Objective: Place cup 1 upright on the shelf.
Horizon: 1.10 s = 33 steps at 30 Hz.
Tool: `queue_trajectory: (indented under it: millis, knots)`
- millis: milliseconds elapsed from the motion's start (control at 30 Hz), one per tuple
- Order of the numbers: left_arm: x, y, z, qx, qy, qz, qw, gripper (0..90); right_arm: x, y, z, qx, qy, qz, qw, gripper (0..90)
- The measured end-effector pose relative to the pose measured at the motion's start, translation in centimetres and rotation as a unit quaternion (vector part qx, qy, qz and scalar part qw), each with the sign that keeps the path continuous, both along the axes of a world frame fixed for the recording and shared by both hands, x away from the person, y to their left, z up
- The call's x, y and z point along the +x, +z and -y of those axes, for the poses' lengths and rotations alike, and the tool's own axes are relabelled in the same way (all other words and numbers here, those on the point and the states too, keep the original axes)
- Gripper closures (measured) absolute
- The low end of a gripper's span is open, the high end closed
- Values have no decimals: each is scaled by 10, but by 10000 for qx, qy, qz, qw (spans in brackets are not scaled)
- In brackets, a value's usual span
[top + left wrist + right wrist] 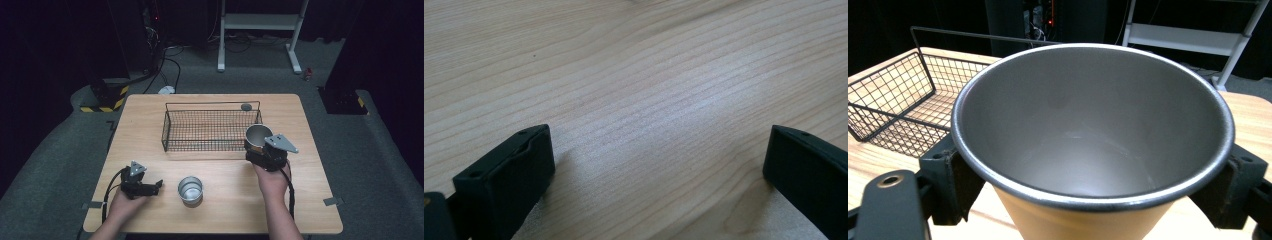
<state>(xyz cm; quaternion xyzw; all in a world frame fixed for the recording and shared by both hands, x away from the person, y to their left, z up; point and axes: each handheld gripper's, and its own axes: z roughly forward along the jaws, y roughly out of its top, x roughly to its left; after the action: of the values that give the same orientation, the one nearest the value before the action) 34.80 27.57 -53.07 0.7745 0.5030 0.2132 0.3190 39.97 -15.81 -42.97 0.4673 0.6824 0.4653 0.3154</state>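
Right tool point(260, 146) clamped on steel cup point(258, 135), one jaw on each side of the rim, cup upright, raised at the wire basket's point(210, 131) 3 o'clock edge. Left tool point(157, 185) resting low on the counter point(225, 210), jaws spread wide over bare wood. Second steel cup point(190, 189) upright at 3 o'clock of left tool, near it, untouched.

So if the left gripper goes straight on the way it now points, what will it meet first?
Most likely the metal cup standing on the table. In the high view the left gripper lies low with open jaws pointing sideways at it, nothing between. Depth is unclear, so it could pass just beside.
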Motion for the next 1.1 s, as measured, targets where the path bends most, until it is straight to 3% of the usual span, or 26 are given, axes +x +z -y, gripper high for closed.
queue_trajectory:
  millis: [733,1100]
  knots:
    - [0,0,0,-4,-13,1,10000,6,17,12,-16,99,110,27,9999,139]
    - [0,0,0,-33,-11,-6,10000,5,34,18,-24,122,116,-16,9999,139]
